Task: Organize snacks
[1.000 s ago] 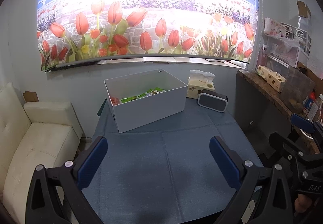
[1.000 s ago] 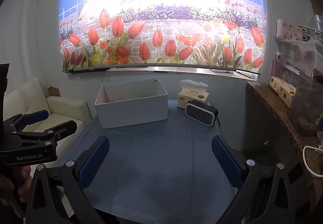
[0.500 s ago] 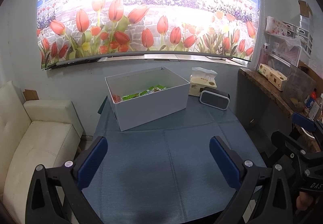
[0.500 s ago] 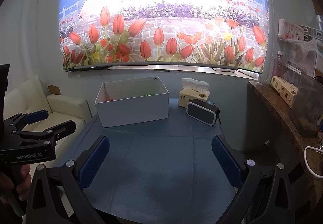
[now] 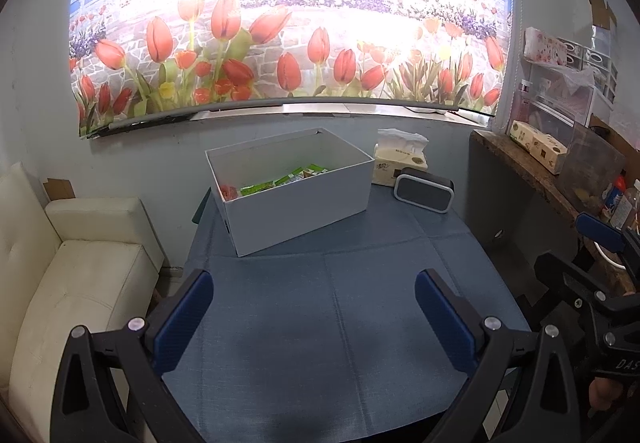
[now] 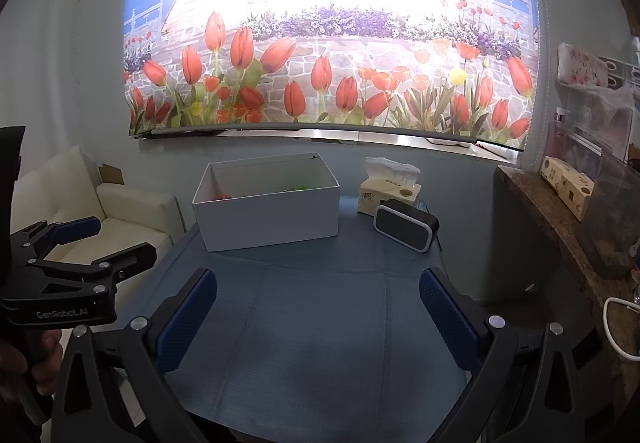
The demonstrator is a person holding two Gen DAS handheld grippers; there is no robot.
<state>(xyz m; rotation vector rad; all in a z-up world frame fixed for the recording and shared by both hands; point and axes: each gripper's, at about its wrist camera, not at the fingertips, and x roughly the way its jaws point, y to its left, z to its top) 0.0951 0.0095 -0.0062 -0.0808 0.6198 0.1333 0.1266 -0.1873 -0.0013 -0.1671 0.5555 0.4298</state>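
The left hand-held gripper [image 5: 314,313] hangs over the near part of the desk [image 5: 340,343] with its blue-padded fingers spread wide and nothing between them; the right hand-held gripper [image 6: 318,313] does the same, equally spread and bare. Each tool's body is cut off by the lower frame edge, and the other tool shows only in part at the side of each view. Toward the far side of the desk stands a white box [image 5: 296,199], open at the top, holding the snacks [image 5: 280,181]: green packets and something red at its left end, mostly hidden by the front wall, so their number and kind are hard to make out. Just right of the box stand a tissue pack [image 5: 400,159] and, in front of it, a dark speaker [image 5: 424,195]. A blue cloth covers the desk. A cream sofa [image 5: 68,275] stands to the left, a cluttered wooden shelf [image 5: 532,179] to the right, and a tulip-print blind [image 5: 280,43], washed out by glare at the top, covers the back wall.
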